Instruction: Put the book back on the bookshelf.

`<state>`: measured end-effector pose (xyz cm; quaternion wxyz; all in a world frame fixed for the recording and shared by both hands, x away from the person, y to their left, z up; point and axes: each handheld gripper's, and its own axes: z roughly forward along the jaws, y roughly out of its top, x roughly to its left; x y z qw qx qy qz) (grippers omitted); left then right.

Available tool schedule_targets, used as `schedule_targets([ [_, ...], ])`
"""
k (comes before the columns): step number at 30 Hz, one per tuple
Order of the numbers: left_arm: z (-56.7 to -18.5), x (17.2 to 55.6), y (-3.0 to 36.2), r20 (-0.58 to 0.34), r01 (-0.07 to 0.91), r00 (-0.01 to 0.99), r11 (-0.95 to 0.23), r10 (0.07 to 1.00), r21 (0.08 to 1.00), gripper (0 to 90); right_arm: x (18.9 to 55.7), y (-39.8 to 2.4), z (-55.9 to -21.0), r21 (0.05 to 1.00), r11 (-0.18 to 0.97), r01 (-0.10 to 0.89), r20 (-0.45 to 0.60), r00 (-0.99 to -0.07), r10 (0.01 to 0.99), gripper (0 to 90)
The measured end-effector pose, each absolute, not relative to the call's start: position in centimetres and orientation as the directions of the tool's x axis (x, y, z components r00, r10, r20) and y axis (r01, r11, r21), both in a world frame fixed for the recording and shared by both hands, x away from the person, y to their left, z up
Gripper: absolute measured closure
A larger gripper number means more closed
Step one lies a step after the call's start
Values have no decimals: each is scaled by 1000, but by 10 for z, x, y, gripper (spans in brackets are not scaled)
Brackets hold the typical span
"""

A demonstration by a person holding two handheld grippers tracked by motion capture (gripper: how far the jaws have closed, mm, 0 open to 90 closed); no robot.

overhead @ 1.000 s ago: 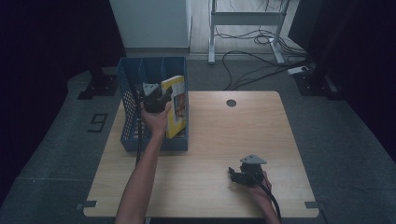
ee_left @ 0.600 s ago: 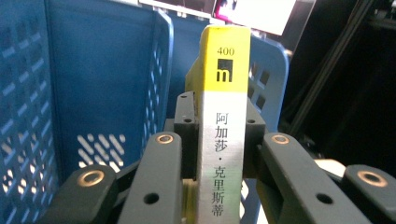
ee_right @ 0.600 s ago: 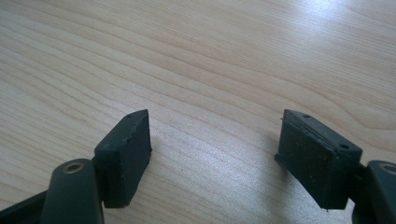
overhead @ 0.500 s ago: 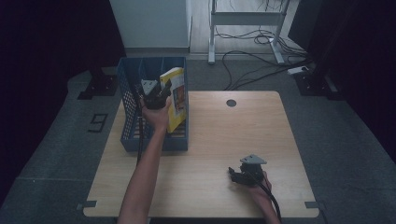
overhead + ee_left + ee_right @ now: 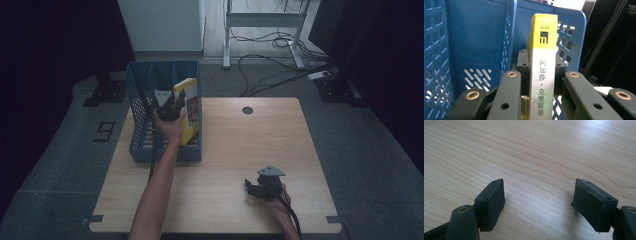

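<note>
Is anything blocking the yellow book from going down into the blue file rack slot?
Nothing visible does. The left gripper clamps the yellow book by its spine, upright in the blue file rack, beside a divider.

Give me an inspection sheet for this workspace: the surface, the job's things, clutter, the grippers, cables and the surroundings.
Surface: light wooden table, round hole near its far edge.
Job's things: yellow book standing upright in the blue file rack, in its right-hand compartment; rack sits at the table's far left corner.
Clutter: nothing seen.
Grippers: left gripper shut on the book's spine, inside the rack; right gripper open, empty, low over bare wood near the front right.
Cables: one trails from each gripper toward the person; more lie on the floor behind the table.
Surroundings: grey carpet, white cabinet, a metal frame, dark curtains.
</note>
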<state>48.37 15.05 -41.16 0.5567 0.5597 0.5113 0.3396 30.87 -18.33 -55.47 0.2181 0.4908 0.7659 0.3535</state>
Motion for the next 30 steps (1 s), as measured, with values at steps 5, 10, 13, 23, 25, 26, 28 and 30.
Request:
schedule_targets([
  [5, -413, 478, 153, -200, 199, 259, 151, 945, 968, 748, 309, -184, -555, 756, 270, 596, 11, -424, 905, 244],
  [10, -415, 465, 155, -197, 204, 292, 140, 936, 969, 739, 309, -184, -555, 756, 269, 597, 12, -424, 906, 244],
  [13, -414, 461, 155, -199, 216, 302, 136, 932, 967, 734, 308, -184, -555, 755, 271, 597, 12, -425, 905, 244],
  [23, -413, 443, 165, -212, 269, 337, 122, 917, 955, 722, 308, -183, -555, 755, 270, 598, 13, -424, 905, 244],
  [25, -414, 440, 167, -214, 276, 344, 120, 914, 954, 720, 308, -183, -555, 755, 269, 598, 13, -424, 906, 244],
  [26, -414, 439, 167, -213, 277, 347, 117, 913, 954, 719, 308, -183, -555, 755, 269, 598, 13, -424, 906, 244],
  [28, -414, 435, 168, -213, 286, 357, 110, 909, 952, 715, 308, -183, -555, 755, 269, 598, 13, -424, 906, 244],
  [30, -415, 433, 170, -220, 292, 362, 114, 906, 950, 712, 308, -183, -555, 755, 269, 598, 13, -424, 906, 244],
])
